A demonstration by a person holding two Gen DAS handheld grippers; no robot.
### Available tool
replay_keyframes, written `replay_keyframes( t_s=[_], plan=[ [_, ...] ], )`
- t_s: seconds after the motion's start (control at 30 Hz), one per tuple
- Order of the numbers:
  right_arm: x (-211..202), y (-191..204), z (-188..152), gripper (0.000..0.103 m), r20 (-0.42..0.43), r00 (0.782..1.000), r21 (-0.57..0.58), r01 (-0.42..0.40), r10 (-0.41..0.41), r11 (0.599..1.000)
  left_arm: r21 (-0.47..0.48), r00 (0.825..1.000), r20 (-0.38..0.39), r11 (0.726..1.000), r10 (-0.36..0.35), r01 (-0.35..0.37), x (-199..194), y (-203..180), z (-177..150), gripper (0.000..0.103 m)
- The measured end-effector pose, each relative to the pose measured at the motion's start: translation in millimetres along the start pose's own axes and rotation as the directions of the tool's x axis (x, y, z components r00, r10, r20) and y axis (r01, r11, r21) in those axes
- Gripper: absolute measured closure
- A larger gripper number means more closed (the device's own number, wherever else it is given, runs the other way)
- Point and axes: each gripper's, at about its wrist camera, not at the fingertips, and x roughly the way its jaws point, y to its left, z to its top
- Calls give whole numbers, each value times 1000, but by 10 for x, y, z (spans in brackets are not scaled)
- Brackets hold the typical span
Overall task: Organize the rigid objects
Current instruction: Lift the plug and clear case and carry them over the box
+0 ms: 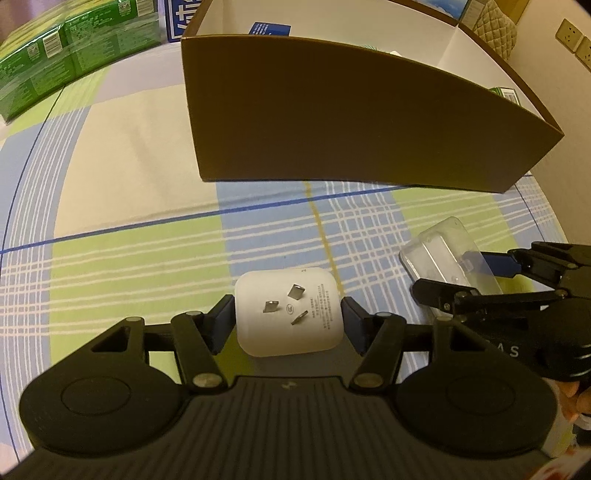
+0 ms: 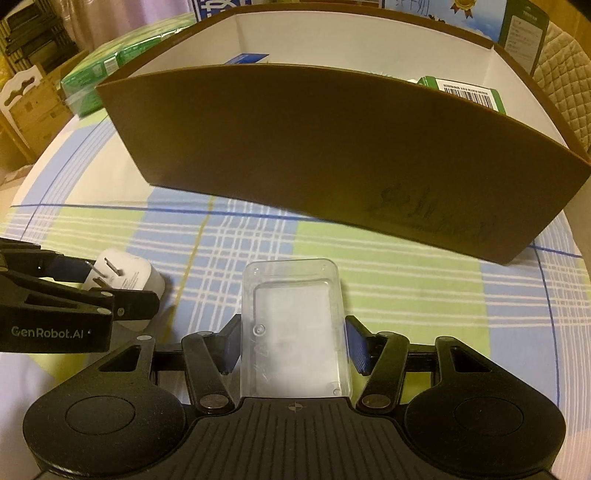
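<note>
Left wrist view: my left gripper point(image 1: 288, 323) clamps the white plug point(image 1: 288, 314) on the cloth point(image 1: 129, 258). My right gripper point(image 2: 291, 345) pinches the clear case point(image 2: 293, 328). Both look grasped, so next I'd lift them over the box point(image 2: 295, 147) wall.

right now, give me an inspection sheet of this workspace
surface: checked cloth in green, blue and cream.
job's things: white plug adapter, prongs up, on the cloth; clear plastic case; brown open box behind both, already holding a green carton.
clutter: green packs at the far left.
grippers: left gripper closed on the adapter's sides; right gripper closed on the case.
cables: nothing seen.
surroundings: wall sockets, quilted cushion.
</note>
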Motion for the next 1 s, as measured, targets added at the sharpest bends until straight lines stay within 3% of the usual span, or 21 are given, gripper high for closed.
replay_keyframes(
  t_s=[0.6, 1.0],
  plan=[
    [-102, 105, -199, 50, -28, 999, 19, -33, 33, 999, 15, 1000, -11, 1000, 9, -9, -155, -37, -257, 45],
    [-470, 92, -298, 50, 38, 997, 45, -62, 60, 997, 26, 999, 39, 999, -22, 21, -522, -135, -377, 45]
  ],
)
